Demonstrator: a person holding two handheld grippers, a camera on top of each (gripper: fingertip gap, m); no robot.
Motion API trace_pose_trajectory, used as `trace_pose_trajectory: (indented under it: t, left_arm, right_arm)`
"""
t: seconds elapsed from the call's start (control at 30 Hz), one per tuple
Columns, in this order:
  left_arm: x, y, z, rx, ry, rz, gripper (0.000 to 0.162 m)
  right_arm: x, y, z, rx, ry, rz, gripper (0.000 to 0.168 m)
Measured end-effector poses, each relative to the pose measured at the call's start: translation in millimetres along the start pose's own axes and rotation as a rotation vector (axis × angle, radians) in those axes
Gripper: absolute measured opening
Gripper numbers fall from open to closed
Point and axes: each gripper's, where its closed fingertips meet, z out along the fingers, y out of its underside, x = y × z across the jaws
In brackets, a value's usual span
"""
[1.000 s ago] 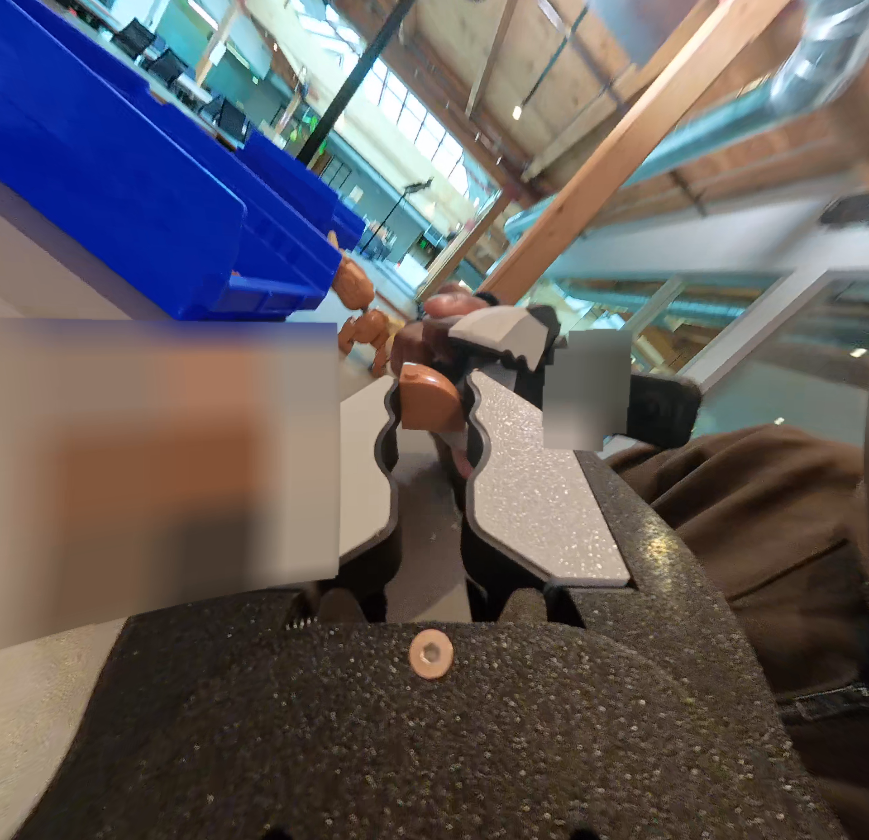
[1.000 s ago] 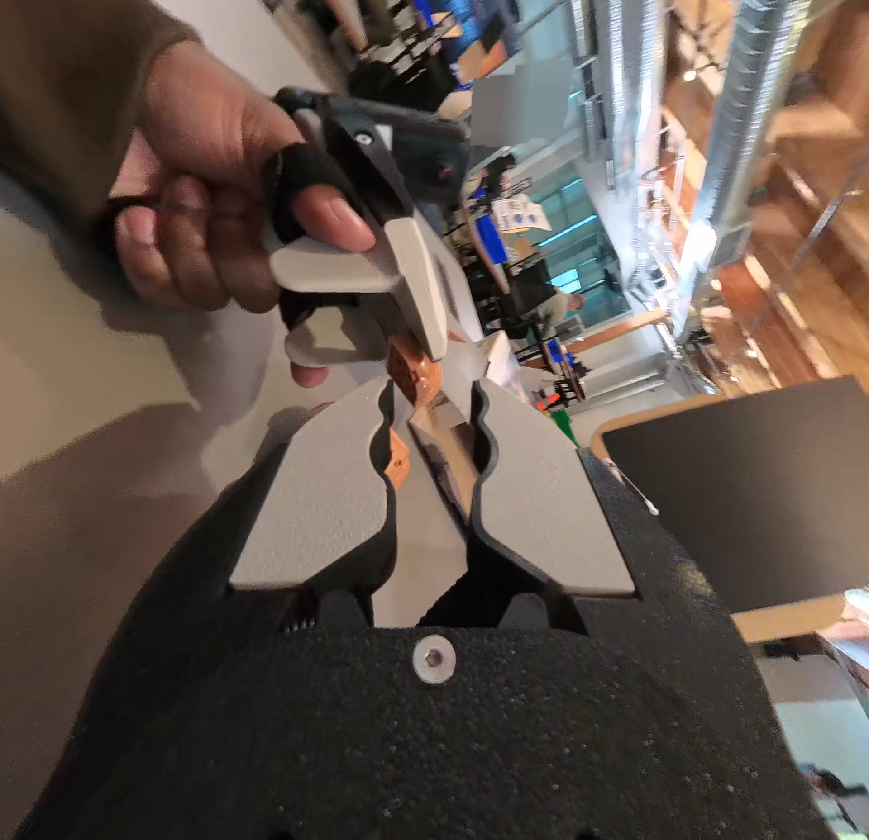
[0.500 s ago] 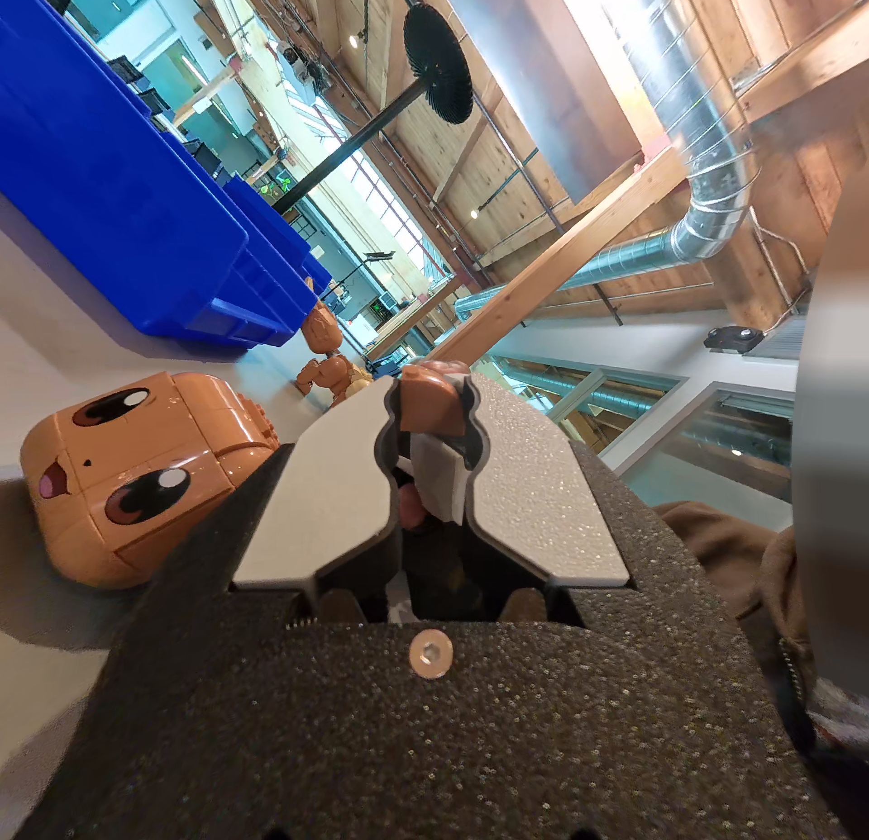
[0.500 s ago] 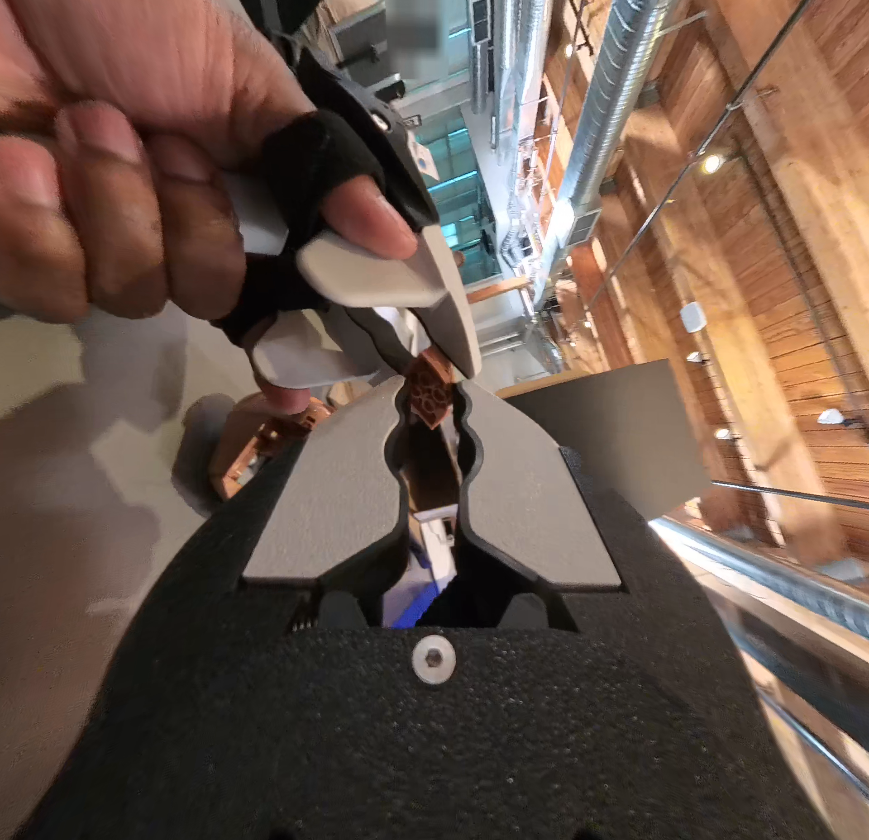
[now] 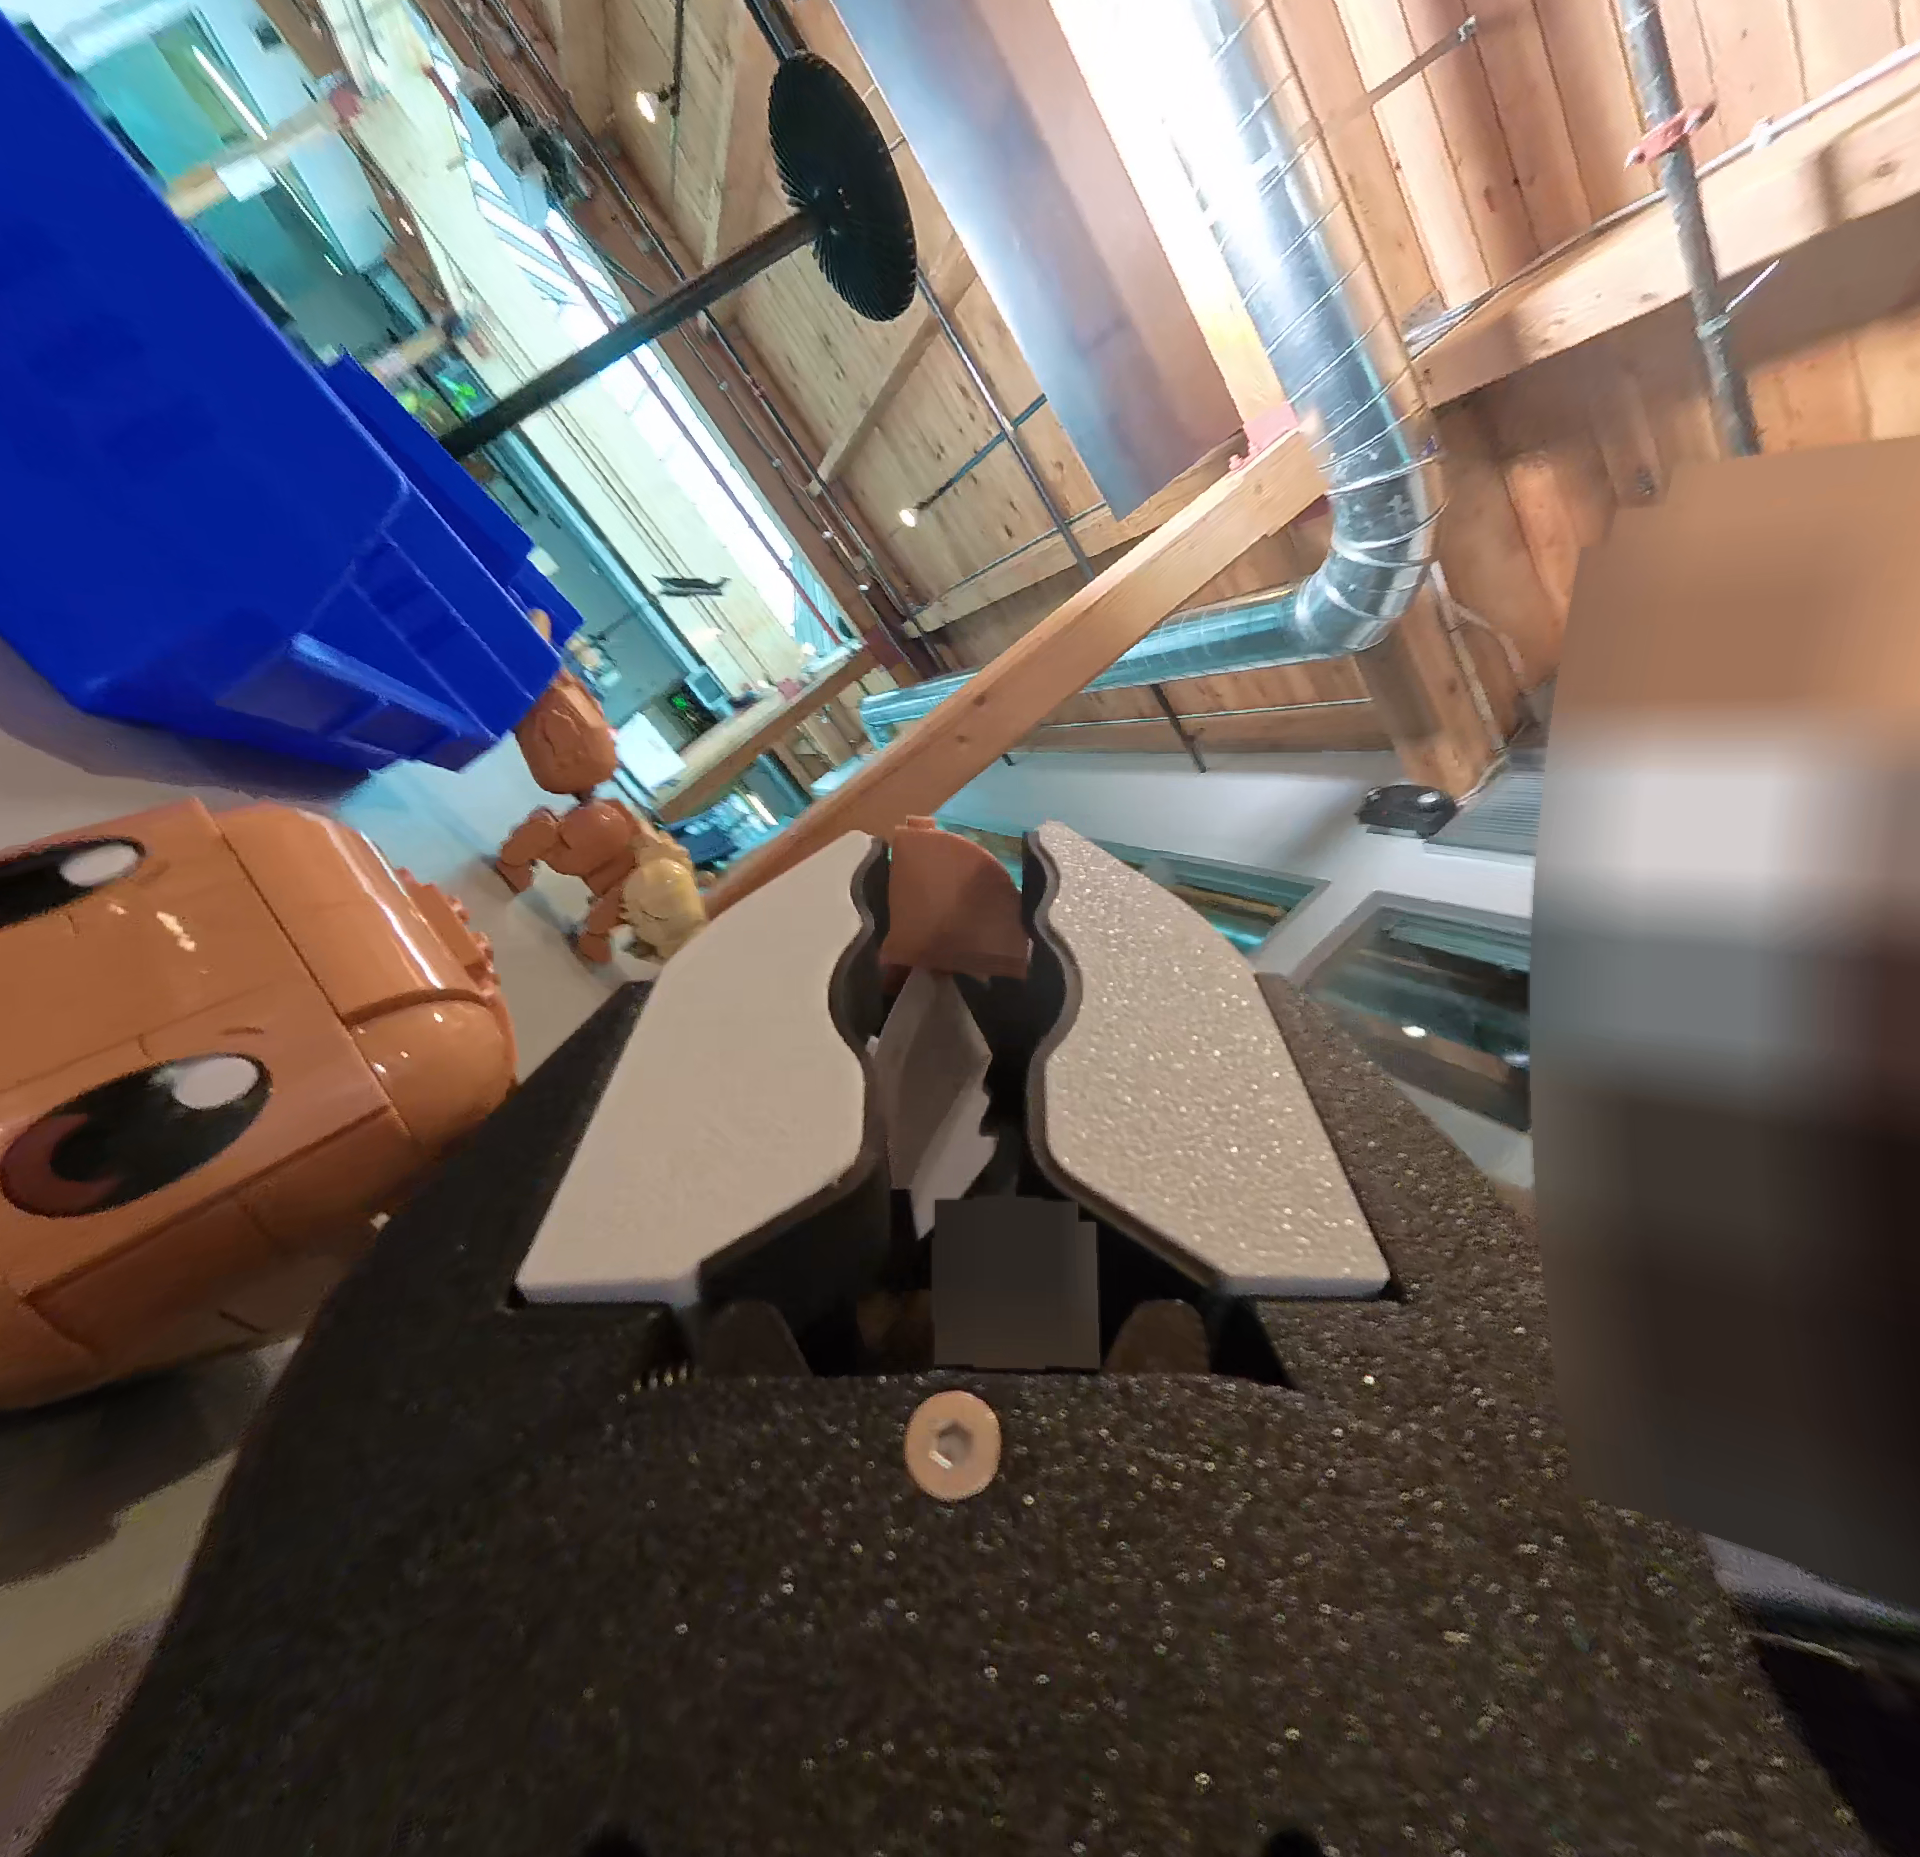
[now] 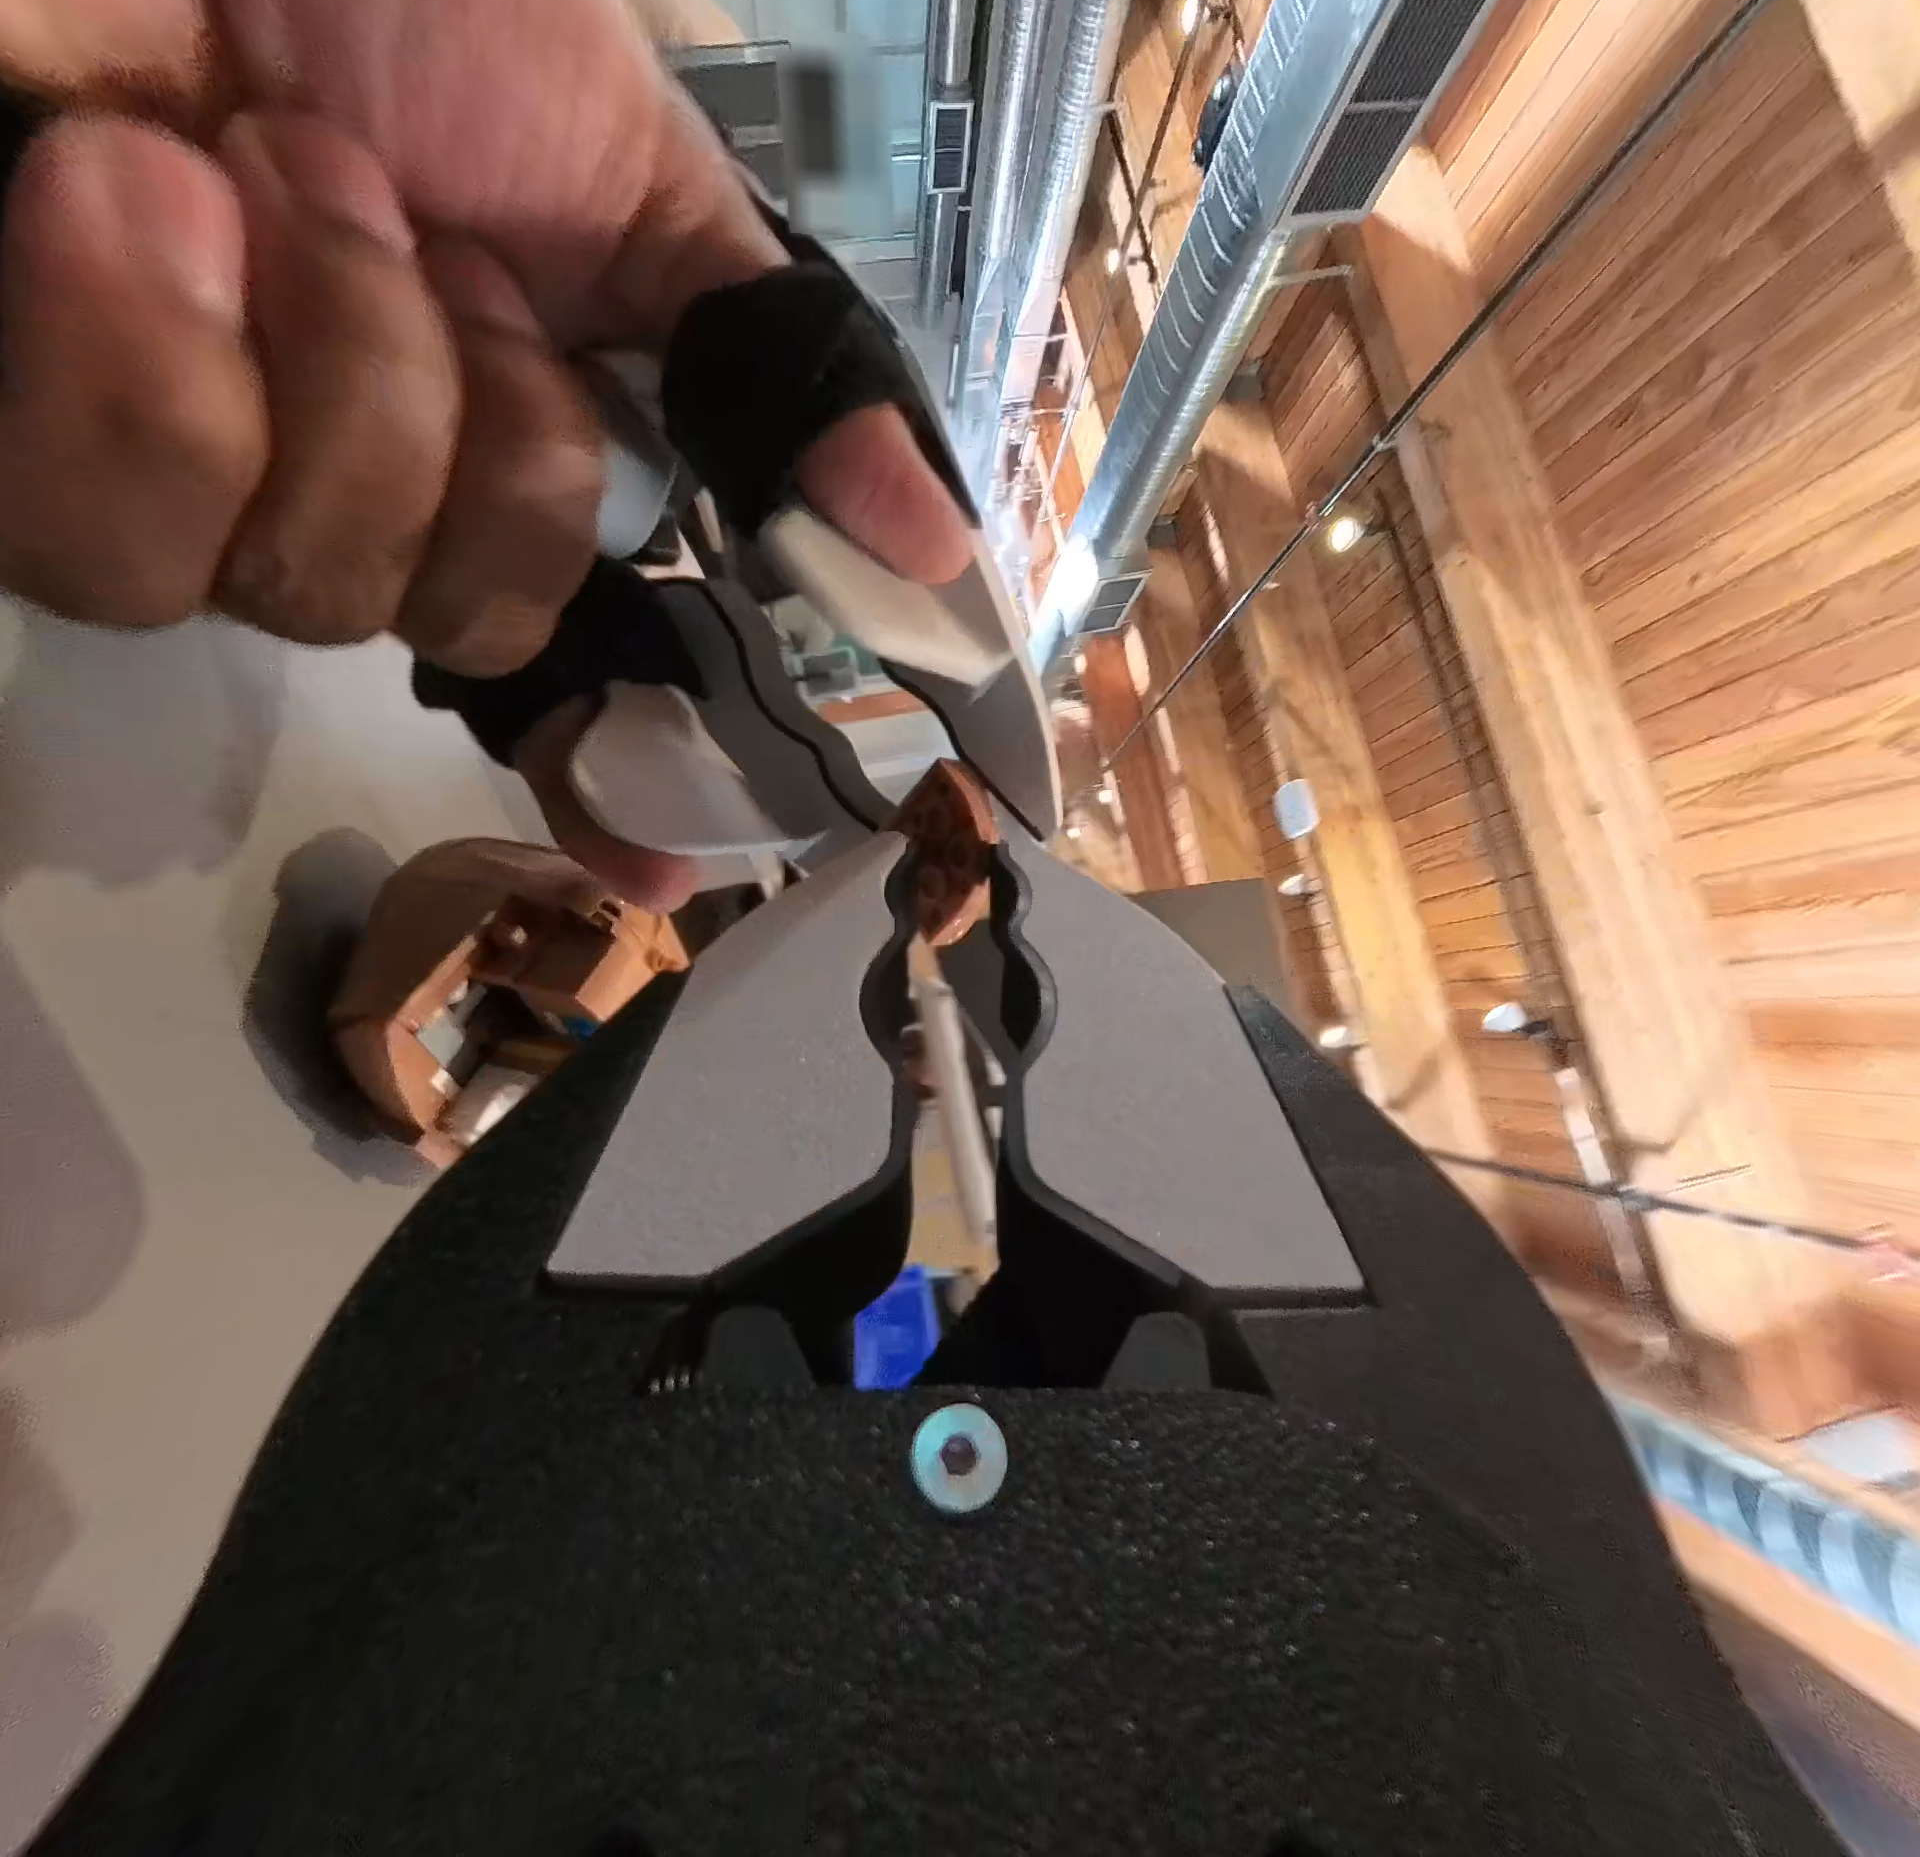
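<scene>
Blue bins [image 5: 208, 519] are seen upper left of the left wrist view, the brick-built brown head [image 5: 208, 1069] at left on the grey table [image 5: 499, 831]. The left gripper [image 5: 951, 908] and right gripper [image 6: 940, 888] are both clamped on one small brown brick [image 6: 940, 851], at frame centre, tip to tip.

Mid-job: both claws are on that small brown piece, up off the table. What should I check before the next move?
1. Left claw shut on the brown piece: ok.
2. Right claw shut on the same piece: ok.
3. Piece seated deep in either claw: not ok, it is held at the tips only.
4. Brick-built head lying on the table, apart from both claws: ok.
5. Small brick figure standing beyond the head, untouched: ok.
6. Whether the piece is one part or two joined: cannot tell.
</scene>
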Motion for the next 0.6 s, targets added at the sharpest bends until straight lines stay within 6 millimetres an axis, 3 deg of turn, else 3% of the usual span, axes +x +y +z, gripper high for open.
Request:
trace_pose_trajectory:
  t: [0.17, 0.33, 0.47, 0.6]
  left_arm:
    - [6.1, -10.6, -1.8, 0.035, -0.082, 0.26, 0.024]
    - [27.0, -18.4, -2.8, 0.098, -0.049, 0.446, 0.025]
    - [39.7, -14.5, 0.7, 0.103, -0.033, 0.594, 0.024]
    - [47.5, -11.2, 2.7, 0.104, -0.035, 0.717, 0.025]
  right_arm:
    - [10.6, -4.3, -1.5, 0.05, -0.097, 0.477, 0.008]
    - [7.7, -10.9, -0.6, 0.081, -0.385, 1.326, 0.021]
    - [15.5, -14.9, -1.0, 0.173, -0.618, 1.934, 0.02]
    - [27.9, -13.4, -3.3, 0.278, -0.708, 2.249, 0.017]
